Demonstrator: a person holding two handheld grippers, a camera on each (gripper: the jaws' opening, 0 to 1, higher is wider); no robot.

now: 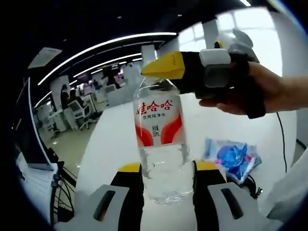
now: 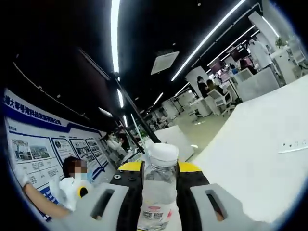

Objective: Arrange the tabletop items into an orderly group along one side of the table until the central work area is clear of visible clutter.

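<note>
Jaws of the left hand-held gripper [image 1: 166, 175] rise from the bottom of the left gripper view and press on both sides of a clear bottle [image 1: 161, 144], clamping its lower half, where the water shows. The bottle stands upright above the white worktop [image 1: 110, 139], and its label [image 1: 159, 120] is white with red characters and red curves. At the bottle's neck the yellow-tipped jaws of the right hand-held gripper [image 1: 163, 77] come in from the right and close around the top, held by a person's hand [image 1: 262, 89]. Right of the bottle and lower on the worktop lies a crumpled blue packet [image 1: 233, 156], apart from the bottle. In the right gripper view the right hand-held gripper [image 2: 161, 175] has its jaws tight against the bottle's neck just below the white cap [image 2: 162, 154], so both grippers grip the same bottle [image 2: 156, 197]. Beyond it the worktop [image 2: 260, 159] stretches away to the right. At the far left a person [image 2: 67, 185] in white stands before a blue-and-white wall board [image 2: 43, 144]. Farther off are desks, chairs and long ceiling lights.
</note>
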